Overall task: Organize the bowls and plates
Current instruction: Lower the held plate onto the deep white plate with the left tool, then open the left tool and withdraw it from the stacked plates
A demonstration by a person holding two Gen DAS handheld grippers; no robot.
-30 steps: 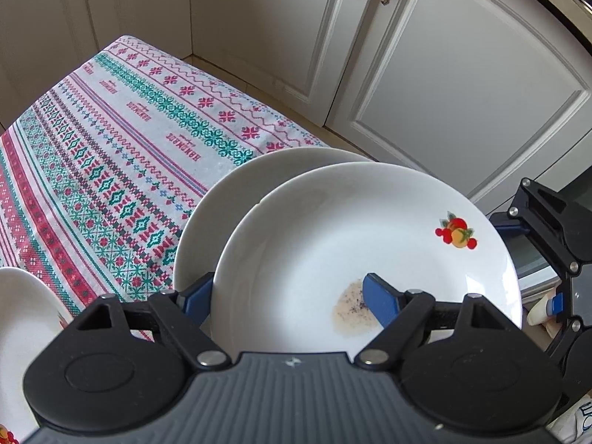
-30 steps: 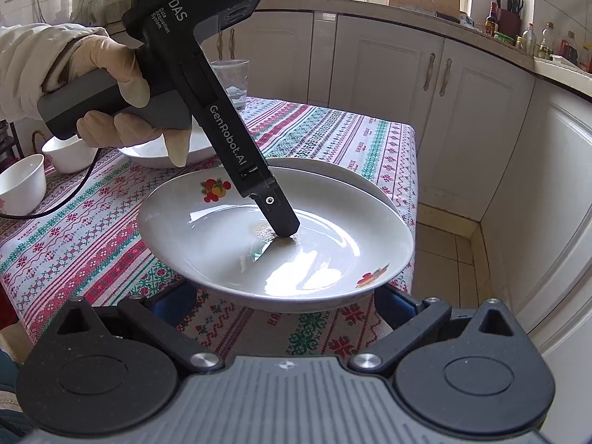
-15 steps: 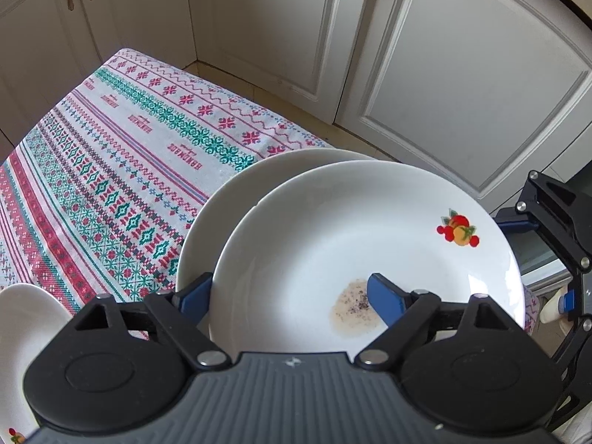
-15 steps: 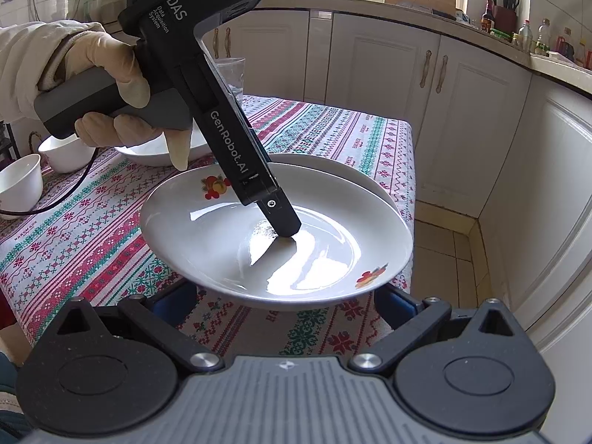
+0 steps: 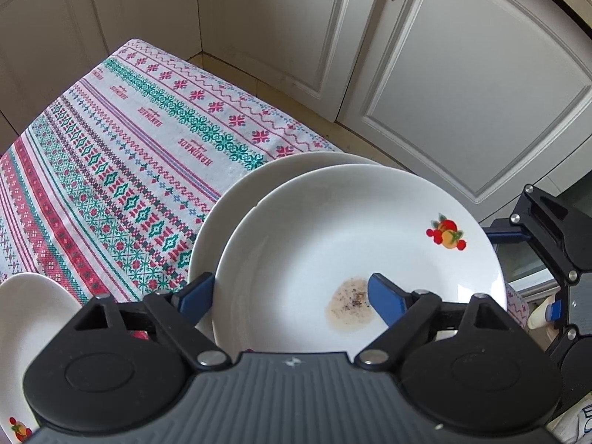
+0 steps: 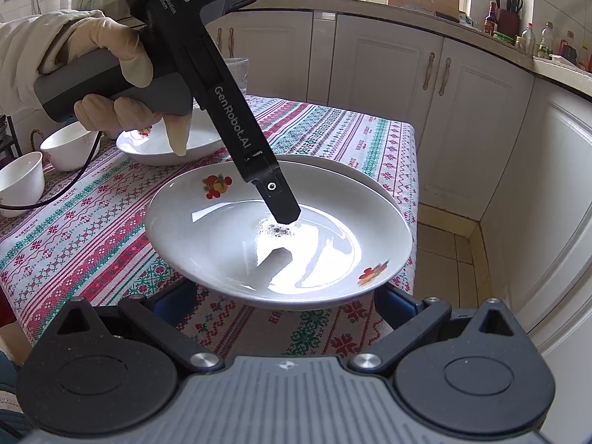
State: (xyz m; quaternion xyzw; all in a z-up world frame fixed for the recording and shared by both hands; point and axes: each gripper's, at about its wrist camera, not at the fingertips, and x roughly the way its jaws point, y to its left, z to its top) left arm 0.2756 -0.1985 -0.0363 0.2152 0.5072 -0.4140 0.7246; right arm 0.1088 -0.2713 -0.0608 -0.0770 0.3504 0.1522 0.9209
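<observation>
A white plate with fruit decals (image 5: 333, 240) and a brown speckled smear (image 6: 275, 229) lies on a second white plate (image 5: 229, 199) at the table's corner. My left gripper (image 5: 290, 294) straddles the top plate's near rim and its jaws are opening. One blue finger (image 5: 384, 296) is inside the dish beside the smear, the other (image 5: 196, 292) outside the rim. In the right wrist view that inner finger (image 6: 281, 207) hovers just over the smear. My right gripper (image 6: 285, 299) is open, its fingers wide apart under the plate's near rim.
A third fruit-decal plate (image 6: 166, 144) and two small white bowls (image 6: 70, 148) (image 6: 18, 181) stand further back on the patterned tablecloth (image 5: 129, 155), with a glass (image 6: 236, 70) behind. A gloved hand (image 6: 111, 44) holds the left gripper. Cream cabinets (image 6: 462, 111) stand close beyond the table's edge.
The left gripper's inner finger has drawn off the smear, which now shows more fully. The plates and the right gripper have stayed put.
</observation>
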